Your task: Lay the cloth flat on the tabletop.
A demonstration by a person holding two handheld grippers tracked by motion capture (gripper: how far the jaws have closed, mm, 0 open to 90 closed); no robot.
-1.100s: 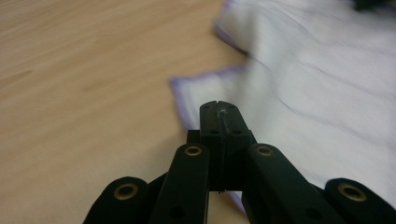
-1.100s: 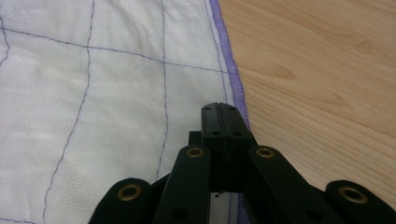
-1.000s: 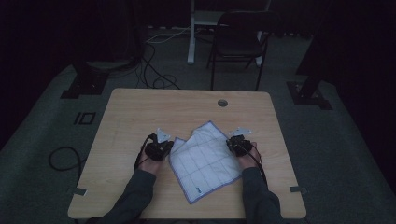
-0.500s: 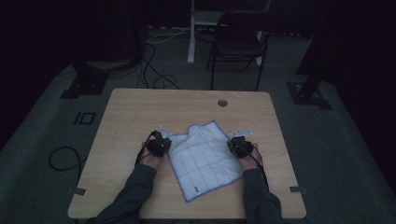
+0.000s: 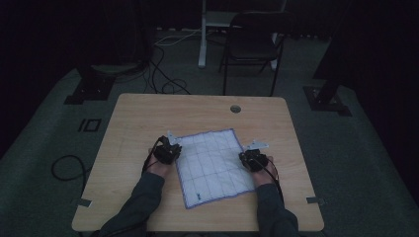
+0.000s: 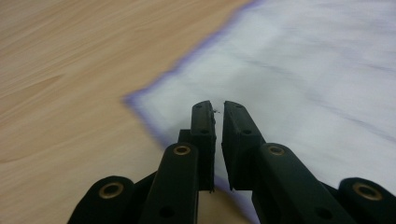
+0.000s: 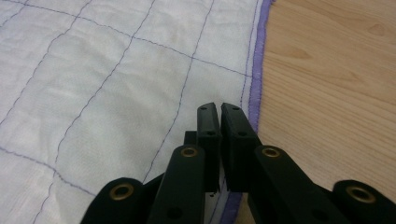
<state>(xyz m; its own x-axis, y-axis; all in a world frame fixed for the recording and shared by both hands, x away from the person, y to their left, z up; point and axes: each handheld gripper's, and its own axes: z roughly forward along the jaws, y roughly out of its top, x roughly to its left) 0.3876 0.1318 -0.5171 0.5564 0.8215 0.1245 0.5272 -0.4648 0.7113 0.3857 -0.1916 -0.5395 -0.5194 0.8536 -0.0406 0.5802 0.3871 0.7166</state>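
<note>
Both grippers have just let go: the left gripper (image 6: 218,106) and the right gripper (image 7: 220,108) each show jaws parted by a narrow slit that has been widening, with nothing pinched between them. The cloth (image 5: 210,165), rumpled and turned askew a second ago, now lies spread flat on the table (image 5: 148,113) between the two hands, so the spreading step appears done. It is white, gridded with thin purple stitching, purple-hemmed, without visible folds.
</note>
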